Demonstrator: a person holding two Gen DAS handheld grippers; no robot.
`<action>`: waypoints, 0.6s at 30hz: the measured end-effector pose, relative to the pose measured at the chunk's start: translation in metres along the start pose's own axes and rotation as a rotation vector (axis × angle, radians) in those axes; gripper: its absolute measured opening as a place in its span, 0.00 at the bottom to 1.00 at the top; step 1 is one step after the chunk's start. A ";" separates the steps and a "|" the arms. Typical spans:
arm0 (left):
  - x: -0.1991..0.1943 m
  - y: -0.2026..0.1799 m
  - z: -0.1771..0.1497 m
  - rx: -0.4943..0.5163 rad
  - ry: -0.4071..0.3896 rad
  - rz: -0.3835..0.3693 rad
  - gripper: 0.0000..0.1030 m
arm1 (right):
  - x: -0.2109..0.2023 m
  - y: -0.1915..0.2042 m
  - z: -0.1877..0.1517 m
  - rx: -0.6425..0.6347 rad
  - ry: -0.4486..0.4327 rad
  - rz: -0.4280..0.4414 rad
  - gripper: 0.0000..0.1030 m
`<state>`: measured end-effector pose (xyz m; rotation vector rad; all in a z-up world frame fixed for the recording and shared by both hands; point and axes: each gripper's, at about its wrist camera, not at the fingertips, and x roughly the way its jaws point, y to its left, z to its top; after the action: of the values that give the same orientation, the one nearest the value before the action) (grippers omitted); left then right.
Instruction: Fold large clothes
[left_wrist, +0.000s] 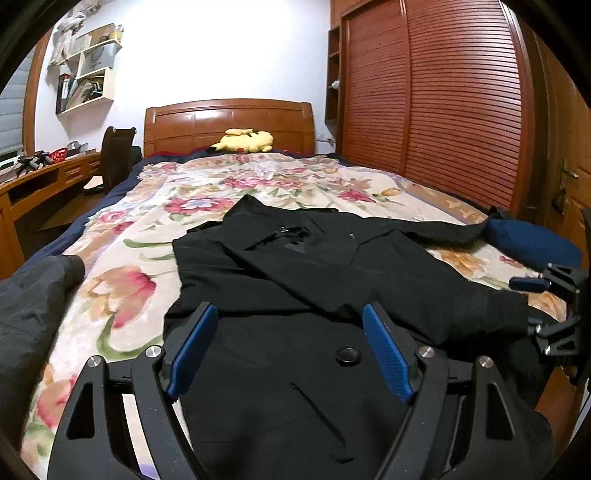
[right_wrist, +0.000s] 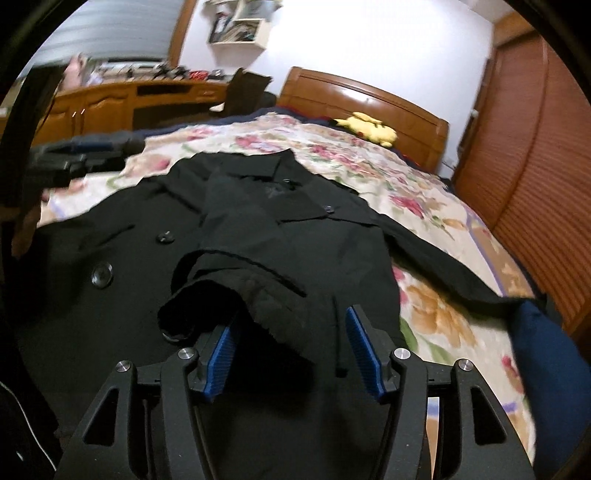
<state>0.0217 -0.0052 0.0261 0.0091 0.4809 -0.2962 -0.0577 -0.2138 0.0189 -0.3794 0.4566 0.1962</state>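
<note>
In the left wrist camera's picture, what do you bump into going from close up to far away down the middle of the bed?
Left tool → big round button → black coat's collar → flowery blanket → yellow plush toy → wooden headboard.

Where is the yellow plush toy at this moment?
The yellow plush toy lies at the far end of the bed, against the wooden headboard, beyond the black coat; the right wrist view shows it upper right.
</note>
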 end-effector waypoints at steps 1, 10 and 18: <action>-0.001 0.002 0.000 -0.004 0.000 0.001 0.79 | 0.001 0.002 0.000 -0.017 0.005 -0.006 0.59; -0.001 0.010 0.000 -0.023 0.004 -0.004 0.79 | 0.001 -0.008 0.017 -0.028 -0.018 0.093 0.34; 0.003 0.012 -0.001 -0.025 0.020 0.002 0.79 | 0.011 -0.082 0.018 0.297 -0.117 0.099 0.09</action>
<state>0.0268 0.0058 0.0230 -0.0124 0.5047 -0.2885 -0.0188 -0.2802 0.0547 -0.0541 0.3824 0.2414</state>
